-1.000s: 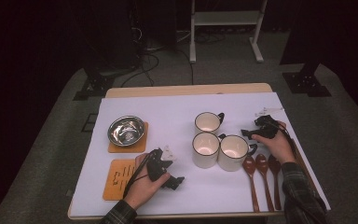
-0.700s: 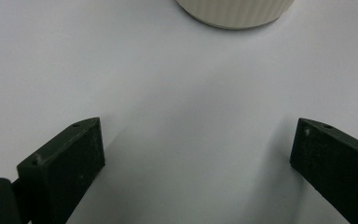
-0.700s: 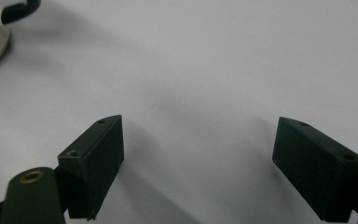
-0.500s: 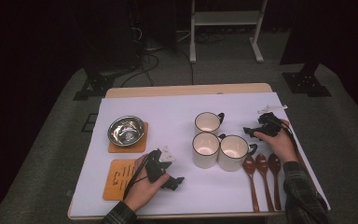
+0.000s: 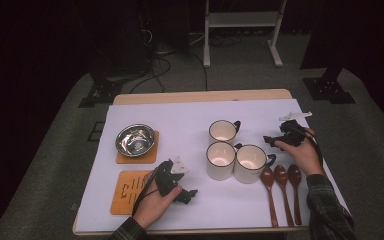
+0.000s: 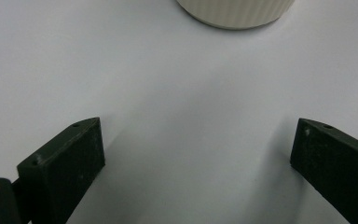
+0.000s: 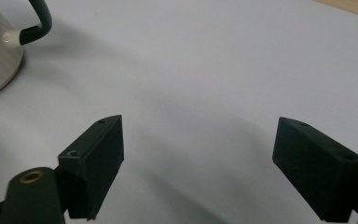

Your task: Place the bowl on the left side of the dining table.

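Claws wide; right claw [image 5: 274,141] near mugs [image 5: 250,163]; left claw [image 5: 187,194] idle.

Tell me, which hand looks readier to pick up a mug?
Probably right: the right tongs, open, sit just beyond the nearest mug's handle. The left tongs, also open, lie farther off.

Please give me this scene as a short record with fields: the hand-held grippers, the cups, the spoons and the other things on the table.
left hand-held gripper: open, low over the white cover, near the front cup
right hand-held gripper: open, empty, right of the cups
cups: three white ones with dark handles, upright, close together
spoons: three brown wooden ones, side by side at front right
steel bowl: on an orange coaster, left side
second coaster: orange, bare, front left
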